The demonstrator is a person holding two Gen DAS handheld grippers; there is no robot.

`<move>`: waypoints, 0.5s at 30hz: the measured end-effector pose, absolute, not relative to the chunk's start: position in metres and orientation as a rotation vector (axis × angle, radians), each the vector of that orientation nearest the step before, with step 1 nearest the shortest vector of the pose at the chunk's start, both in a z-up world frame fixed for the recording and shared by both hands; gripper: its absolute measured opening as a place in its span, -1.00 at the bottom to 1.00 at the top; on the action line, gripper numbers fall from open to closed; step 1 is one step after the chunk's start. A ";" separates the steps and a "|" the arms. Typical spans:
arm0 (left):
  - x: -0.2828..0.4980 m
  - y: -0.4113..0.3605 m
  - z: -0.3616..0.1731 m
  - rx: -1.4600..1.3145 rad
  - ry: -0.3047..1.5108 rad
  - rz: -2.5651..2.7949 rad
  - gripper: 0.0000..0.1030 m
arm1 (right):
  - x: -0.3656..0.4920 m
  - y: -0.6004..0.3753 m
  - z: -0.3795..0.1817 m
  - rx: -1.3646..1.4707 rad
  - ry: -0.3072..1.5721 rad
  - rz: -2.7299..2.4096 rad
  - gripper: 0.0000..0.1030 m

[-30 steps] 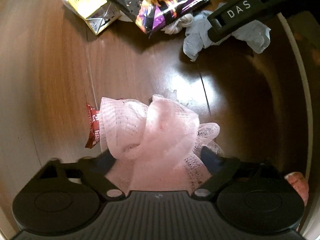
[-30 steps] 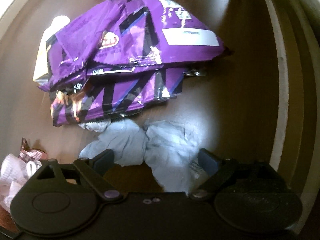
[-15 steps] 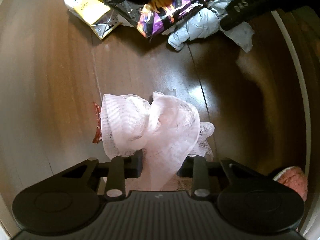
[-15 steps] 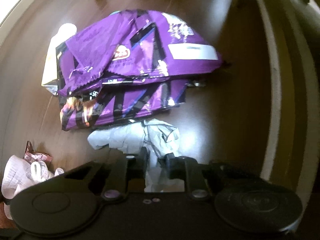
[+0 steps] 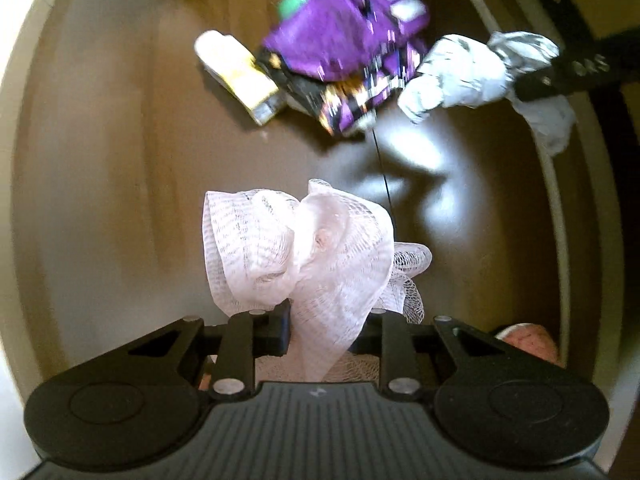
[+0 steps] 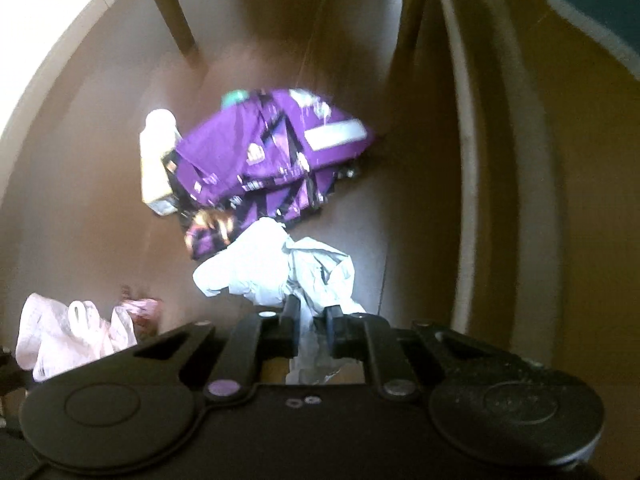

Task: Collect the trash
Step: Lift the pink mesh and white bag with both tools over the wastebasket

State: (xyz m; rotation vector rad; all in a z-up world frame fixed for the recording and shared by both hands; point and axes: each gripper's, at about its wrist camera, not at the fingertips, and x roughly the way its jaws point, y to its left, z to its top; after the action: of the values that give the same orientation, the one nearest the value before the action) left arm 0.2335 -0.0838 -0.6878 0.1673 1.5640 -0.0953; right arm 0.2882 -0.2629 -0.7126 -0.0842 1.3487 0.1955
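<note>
Motion blur smears the purple snack bags (image 5: 344, 40) in both views, so we cannot read their print. A green object (image 5: 294, 3) behind them is too blurred for us to name. The pink mesh netting (image 5: 316, 256) hides the left claw's (image 5: 326, 330) inner fingertips, and its lower end disappears behind the claw body. A crumpled white wrapper (image 6: 280, 268) covers the right claw's (image 6: 310, 328) pads. A pinkish item (image 5: 528, 340) at the left view's right is half hidden.

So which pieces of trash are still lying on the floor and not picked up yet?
The purple snack bags and the yellow and white carton beside them. The pink net and the white paper wad are each clamped in a gripper.
</note>
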 end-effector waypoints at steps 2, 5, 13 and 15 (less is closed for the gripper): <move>0.239 -0.081 -0.653 0.161 1.553 -0.084 -0.53 | 0.286 -0.265 -0.680 -0.064 1.329 0.187 -0.78; 0.245 -0.076 -0.602 0.134 1.533 -0.076 -0.53 | 0.284 -0.272 -0.620 -0.016 1.300 0.192 -0.78; 0.276 -0.075 -0.440 0.105 1.406 -0.050 -0.53 | 0.284 -0.278 -0.457 0.008 1.201 0.222 -0.78; 0.281 -0.076 -0.402 0.099 1.375 -0.042 -0.53 | 0.286 -0.283 -0.417 0.018 1.172 0.225 -0.78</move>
State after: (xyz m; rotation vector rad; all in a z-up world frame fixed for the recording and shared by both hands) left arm 0.2815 -0.0757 -0.4020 0.0987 1.3752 -0.0422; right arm 0.2858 -0.2828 -0.4169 0.0182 1.1719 0.2253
